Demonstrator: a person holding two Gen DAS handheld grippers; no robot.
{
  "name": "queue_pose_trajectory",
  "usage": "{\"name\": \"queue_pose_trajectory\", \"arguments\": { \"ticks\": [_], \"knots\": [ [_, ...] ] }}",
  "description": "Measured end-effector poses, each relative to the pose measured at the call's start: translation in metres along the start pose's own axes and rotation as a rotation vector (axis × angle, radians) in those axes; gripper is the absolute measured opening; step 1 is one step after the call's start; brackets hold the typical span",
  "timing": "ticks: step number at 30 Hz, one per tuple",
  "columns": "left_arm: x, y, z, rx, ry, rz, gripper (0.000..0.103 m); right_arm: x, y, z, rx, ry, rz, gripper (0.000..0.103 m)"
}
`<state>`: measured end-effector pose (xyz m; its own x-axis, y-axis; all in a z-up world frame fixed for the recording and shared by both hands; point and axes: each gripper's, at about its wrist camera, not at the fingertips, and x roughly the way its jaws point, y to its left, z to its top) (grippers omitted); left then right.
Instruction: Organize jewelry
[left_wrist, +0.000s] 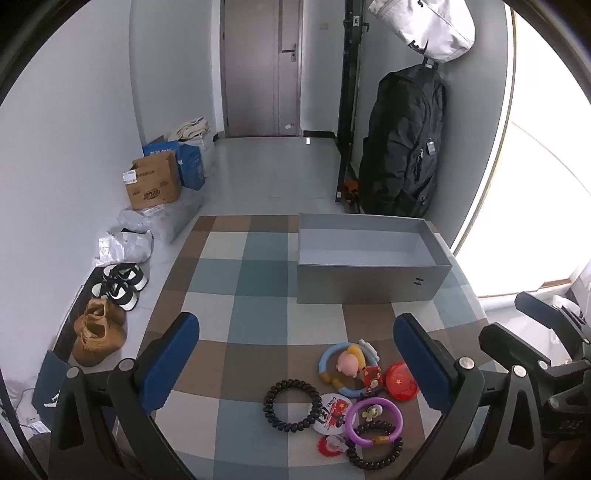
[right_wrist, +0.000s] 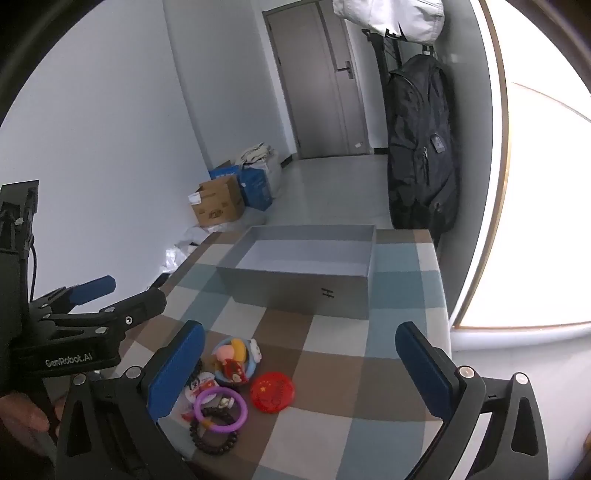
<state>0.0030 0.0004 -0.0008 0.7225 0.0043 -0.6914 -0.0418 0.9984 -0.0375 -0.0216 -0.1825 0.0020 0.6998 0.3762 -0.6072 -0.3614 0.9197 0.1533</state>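
Observation:
A pile of jewelry lies on the checked tablecloth (left_wrist: 258, 280): a black coil bracelet (left_wrist: 293, 405), a purple ring (left_wrist: 375, 421), a dark bead bracelet (left_wrist: 375, 448), a blue-yellow ring with a pink figure (left_wrist: 349, 365), a red disc (left_wrist: 402, 380) and a round badge (left_wrist: 332, 411). An open grey box (left_wrist: 369, 258) stands behind them. My left gripper (left_wrist: 295, 354) is open and empty above the pile. My right gripper (right_wrist: 301, 362) is open and empty; the purple ring (right_wrist: 221, 408), the red disc (right_wrist: 272, 393) and the box (right_wrist: 303, 273) show in its view.
Cardboard boxes (left_wrist: 153, 182), plastic bags and shoes (left_wrist: 99, 332) line the floor at the left wall. A black backpack (left_wrist: 402, 144) hangs at the right behind the table. A door (left_wrist: 262, 70) is at the back. The left gripper (right_wrist: 98, 299) shows at the right view's left.

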Motion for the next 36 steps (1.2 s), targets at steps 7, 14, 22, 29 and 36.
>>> {"name": "queue_pose_trajectory", "arguments": {
  "ticks": [7, 14, 22, 29, 36],
  "knots": [
    [-0.0031, 0.0000, -0.0061, 0.004, -0.009, -0.001, 0.102, -0.0013, 0.0017, -0.0011, -0.003, -0.001, -0.002, 0.103],
    [-0.0039, -0.0009, -0.0045, 0.003, -0.004, -0.008, 0.102, -0.0003, 0.0003, -0.0029, 0.001, 0.001, -0.002, 0.103],
    [-0.0015, 0.0001, -0.0043, 0.000, 0.002, -0.012, 0.102, 0.0007, -0.0002, -0.0029, -0.002, 0.003, -0.001, 0.103],
    [-0.0028, -0.0021, -0.0070, -0.004, -0.003, -0.015, 0.102, 0.0011, -0.0008, -0.0023, -0.001, 0.002, 0.001, 0.103],
    [-0.0002, 0.0001, -0.0088, -0.007, 0.001, -0.013, 0.102, 0.0014, -0.0004, -0.0029, -0.004, 0.001, -0.004, 0.103]
  ]
}}
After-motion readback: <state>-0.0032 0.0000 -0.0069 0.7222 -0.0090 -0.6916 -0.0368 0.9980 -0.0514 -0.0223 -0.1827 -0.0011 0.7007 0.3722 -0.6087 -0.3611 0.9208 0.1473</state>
